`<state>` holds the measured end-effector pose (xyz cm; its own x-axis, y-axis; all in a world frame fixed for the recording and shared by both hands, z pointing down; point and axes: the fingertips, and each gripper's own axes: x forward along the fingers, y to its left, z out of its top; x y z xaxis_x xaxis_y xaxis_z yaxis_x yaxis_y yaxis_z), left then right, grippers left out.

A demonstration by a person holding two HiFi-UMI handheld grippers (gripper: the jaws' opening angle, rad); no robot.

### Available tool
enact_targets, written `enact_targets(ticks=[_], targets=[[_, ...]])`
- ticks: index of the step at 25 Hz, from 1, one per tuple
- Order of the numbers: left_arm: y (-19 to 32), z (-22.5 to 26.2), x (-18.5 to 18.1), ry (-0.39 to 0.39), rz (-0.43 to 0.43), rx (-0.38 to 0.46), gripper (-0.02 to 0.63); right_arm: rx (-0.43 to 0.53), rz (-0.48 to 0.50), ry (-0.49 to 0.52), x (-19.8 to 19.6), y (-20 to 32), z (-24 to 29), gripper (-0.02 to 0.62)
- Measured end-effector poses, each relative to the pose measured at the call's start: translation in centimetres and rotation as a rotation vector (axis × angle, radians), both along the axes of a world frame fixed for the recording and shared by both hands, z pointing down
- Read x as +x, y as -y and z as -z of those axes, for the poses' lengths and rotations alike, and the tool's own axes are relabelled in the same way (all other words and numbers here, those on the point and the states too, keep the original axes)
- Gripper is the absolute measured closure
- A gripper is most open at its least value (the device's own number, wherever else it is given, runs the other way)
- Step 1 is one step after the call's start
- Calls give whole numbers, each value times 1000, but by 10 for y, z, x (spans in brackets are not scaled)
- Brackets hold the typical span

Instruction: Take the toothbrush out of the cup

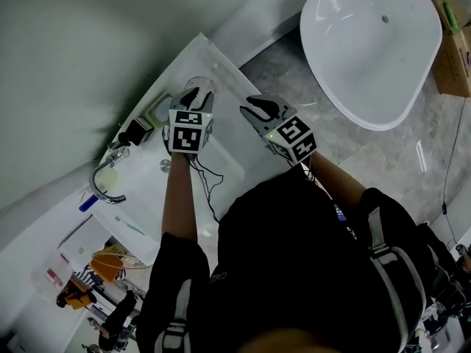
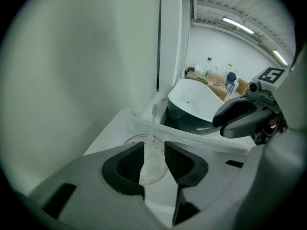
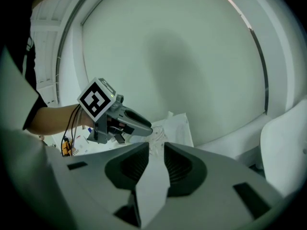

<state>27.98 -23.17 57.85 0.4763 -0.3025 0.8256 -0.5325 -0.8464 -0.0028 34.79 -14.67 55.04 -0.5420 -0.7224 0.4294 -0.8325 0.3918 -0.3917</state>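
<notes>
A clear cup (image 1: 200, 85) stands on the white counter (image 1: 221, 68) by the wall. A pale, see-through toothbrush (image 2: 153, 123) leans upright in the cup (image 2: 136, 140), its head at the top. My left gripper (image 1: 197, 95) points steeply down just over the cup; in the left gripper view its jaws (image 2: 154, 150) are open, with the toothbrush handle showing in the gap and the pads not touching it. My right gripper (image 1: 254, 109) is open and empty a little to the right, aimed at the cup (image 3: 157, 134). The right gripper view (image 3: 156, 150) shows the left gripper (image 3: 115, 116) beside the cup.
A chrome faucet (image 1: 107, 179) and a sink basin (image 1: 173, 186) lie left of the cup along the counter. A greenish dish (image 1: 154, 112) sits by the wall. A white bathtub (image 1: 368, 50) stands on the floor to the right, with a cardboard box (image 1: 456, 43) beyond it.
</notes>
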Motion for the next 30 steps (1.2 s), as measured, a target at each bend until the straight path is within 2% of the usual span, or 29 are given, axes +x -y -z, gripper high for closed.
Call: enact_targets(ticks=[4,8,18,23,30], targets=[[6,-18,5,78,-75,-22,460,-1,-8,2,2,9,-5,489],[7,-29,11,108,-128,-52,453,-3,-18,3,2,13,-8,489],[13,-40,7,172,-181,-66,451,-26,-23,-5,3,6,-13,489],[15,-48,5,185,-171,-80,449,-24,-37,-2,3,8,-13,489],[18,-58,3,263,-197,-18,467,-37,-38,-4,6,5,-18,491]])
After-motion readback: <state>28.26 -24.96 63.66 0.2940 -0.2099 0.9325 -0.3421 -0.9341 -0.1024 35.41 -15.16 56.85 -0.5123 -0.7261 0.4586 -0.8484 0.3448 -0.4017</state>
